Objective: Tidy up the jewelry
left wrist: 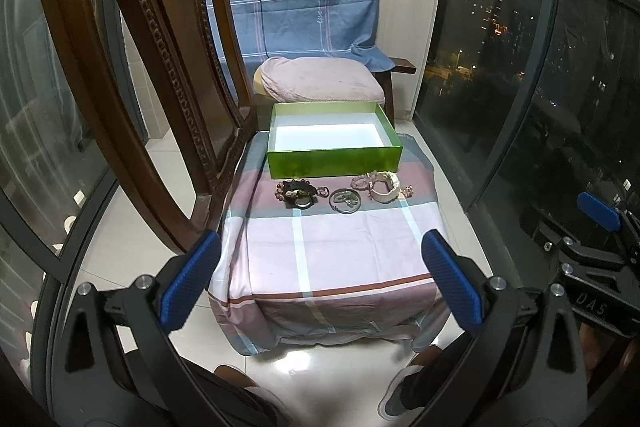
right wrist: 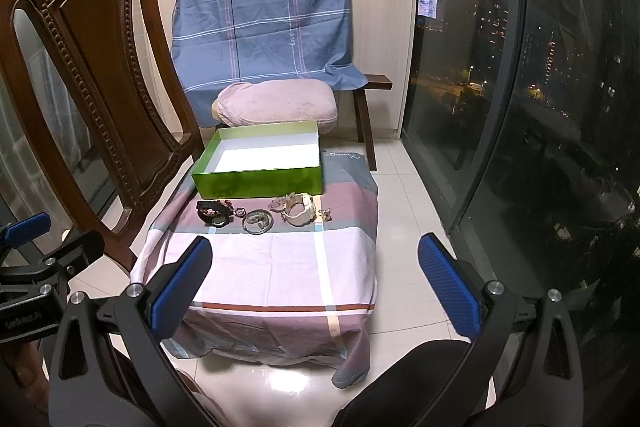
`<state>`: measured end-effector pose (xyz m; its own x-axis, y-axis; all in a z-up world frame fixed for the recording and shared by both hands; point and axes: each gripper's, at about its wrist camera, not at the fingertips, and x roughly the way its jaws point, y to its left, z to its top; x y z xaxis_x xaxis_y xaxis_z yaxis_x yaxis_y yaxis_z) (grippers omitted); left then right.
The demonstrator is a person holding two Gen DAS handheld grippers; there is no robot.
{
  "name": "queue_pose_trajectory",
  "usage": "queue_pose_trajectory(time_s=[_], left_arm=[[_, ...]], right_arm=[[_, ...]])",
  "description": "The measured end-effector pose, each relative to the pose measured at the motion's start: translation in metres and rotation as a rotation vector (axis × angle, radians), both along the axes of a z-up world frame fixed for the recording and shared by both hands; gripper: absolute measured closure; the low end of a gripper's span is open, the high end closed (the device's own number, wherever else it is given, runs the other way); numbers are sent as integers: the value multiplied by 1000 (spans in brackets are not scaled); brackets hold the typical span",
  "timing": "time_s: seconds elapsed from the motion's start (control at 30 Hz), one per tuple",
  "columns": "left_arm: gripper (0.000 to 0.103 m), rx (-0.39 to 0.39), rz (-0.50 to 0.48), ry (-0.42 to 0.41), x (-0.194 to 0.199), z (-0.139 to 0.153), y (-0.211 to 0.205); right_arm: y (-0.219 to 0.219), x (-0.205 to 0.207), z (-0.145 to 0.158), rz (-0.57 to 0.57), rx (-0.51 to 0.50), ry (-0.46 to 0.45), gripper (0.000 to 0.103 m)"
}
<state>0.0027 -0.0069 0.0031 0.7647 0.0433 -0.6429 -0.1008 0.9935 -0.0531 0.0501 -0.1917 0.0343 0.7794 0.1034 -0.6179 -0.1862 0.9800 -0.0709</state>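
From the left wrist view, the left hand-held gripper (left wrist: 320,279) hung with its blue pads spread wide and nothing between them, short of the cloth-covered worktop (left wrist: 340,259). The jewelry lay in a row just in front of the green box (left wrist: 334,161), which stood open with its white floor bare: a dark beaded bracelet (left wrist: 298,193) at the left, a thin greenish ring (left wrist: 345,202) in the middle, a pale chunky bangle (left wrist: 382,189) at the right. From the right wrist view, the right hand-held gripper (right wrist: 316,279) was likewise spread and empty, well back from the row, with the carved chair (right wrist: 80,67) close on the left. Nothing seemed to be packed yet, so I judged the first pick was in hand; it would go best to come down over one piece at a time, closing on the bangle's wall rather than raking the neighbours, then lift clear over the box's near wall
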Motion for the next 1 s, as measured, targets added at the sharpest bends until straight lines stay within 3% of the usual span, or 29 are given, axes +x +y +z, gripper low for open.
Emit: queue_pose_trajectory(time_s=[1.0], left_arm=[[4,2,-9,12,0,-2,-5]], right_arm=[[-2,0,0,-2,5,4,3]])
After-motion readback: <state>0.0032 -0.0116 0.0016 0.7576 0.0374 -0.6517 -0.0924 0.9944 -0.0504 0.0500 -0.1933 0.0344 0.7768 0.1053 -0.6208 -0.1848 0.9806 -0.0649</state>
